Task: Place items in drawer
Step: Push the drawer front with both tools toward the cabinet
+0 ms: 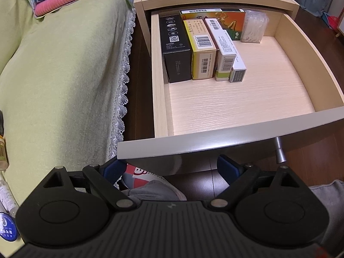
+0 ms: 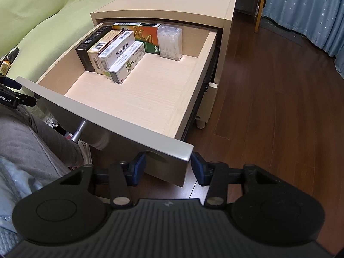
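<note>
Drawer [image 2: 187, 81] of pale wood grain with a curved grey front, pulled fully out of the light wooden nightstand [image 2: 172, 2] beside the green-covered bed [image 1: 60, 75]. Holds a row at the back left: tall black box [image 1: 175, 47], yellow box [image 1: 201, 49], white box with green band [image 1: 222, 49], small white-and-grey box [image 1: 236, 64], then an orange-green box [image 1: 230, 21] and a clear pack of floss picks [image 1: 253, 26] against the rear wall. Front half bare.

Left gripper [image 1: 174, 172] spread wide, empty, low before the drawer front. Right gripper [image 2: 168, 167] likewise agape, empty, straddling the front's right corner.

Risks, as judgement: knocking that corner or the metal knob [image 2: 78, 132] and jolting the standing boxes over; crowding the neat row with the next item instead of using bare floor.
</note>
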{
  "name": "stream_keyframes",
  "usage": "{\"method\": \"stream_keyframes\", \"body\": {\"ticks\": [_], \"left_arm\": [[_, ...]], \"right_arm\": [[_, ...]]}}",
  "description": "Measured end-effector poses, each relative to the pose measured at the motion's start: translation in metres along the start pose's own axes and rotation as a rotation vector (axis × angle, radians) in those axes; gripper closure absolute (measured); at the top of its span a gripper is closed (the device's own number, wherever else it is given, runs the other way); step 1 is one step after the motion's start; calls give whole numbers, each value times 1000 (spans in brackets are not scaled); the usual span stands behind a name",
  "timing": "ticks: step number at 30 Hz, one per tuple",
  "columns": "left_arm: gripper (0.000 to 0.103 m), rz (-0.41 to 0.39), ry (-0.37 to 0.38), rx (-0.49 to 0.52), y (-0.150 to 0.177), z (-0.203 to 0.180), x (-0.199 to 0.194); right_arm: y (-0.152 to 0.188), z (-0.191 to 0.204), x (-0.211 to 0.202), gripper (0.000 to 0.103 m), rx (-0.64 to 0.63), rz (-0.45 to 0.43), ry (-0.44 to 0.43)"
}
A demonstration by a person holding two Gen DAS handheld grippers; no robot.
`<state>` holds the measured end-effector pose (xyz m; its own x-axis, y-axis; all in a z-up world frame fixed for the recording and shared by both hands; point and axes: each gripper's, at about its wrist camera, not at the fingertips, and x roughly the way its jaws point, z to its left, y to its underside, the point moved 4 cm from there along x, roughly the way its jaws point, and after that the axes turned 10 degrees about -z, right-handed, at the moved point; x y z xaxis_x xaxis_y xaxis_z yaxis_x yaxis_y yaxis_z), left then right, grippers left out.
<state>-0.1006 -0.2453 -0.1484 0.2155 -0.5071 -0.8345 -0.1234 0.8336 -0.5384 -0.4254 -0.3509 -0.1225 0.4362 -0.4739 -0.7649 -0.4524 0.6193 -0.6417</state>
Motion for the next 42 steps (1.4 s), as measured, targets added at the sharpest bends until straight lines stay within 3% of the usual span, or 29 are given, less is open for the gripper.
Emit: {"method": "stream_keyframes", "body": {"ticks": [42], "left_arm": [[12, -12, 3, 16, 4, 1, 0]], "right_arm": [[-4, -3, 5, 60, -9, -13, 45]]}}
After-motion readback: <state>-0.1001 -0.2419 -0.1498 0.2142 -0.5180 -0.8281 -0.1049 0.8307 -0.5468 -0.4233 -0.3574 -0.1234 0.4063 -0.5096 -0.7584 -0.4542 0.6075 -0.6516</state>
